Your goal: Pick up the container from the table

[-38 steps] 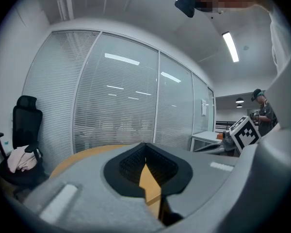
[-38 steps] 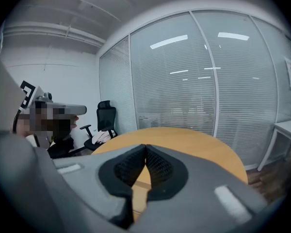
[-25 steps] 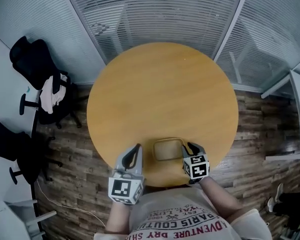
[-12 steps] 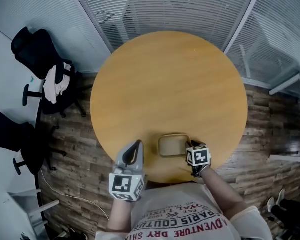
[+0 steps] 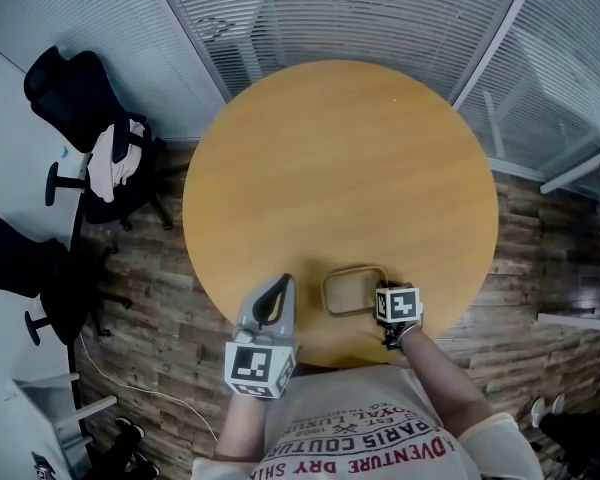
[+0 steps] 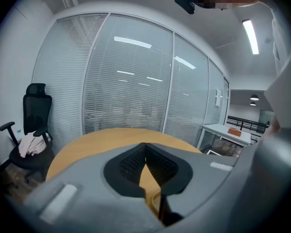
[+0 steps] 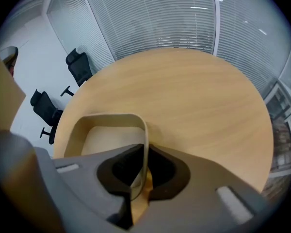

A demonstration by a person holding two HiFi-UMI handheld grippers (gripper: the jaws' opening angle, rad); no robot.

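Jaws of the right hand-held gripper point(image 5: 382, 290) pinch the right wall of a shallow beige container with rounded corners point(image 5: 352, 291), one jaw inside the wall and one outside. That container is at the near edge of the round light-wood surface point(image 5: 340, 168), close to the person. Just beside its left side, the left hand-held gripper point(image 5: 284, 280) hovers, jaws together and holding nothing.

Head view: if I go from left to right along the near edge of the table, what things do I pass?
Black office chair → grey left gripper, shut and empty → shallow tan rectangular container → right gripper, shut on the container's right wall.
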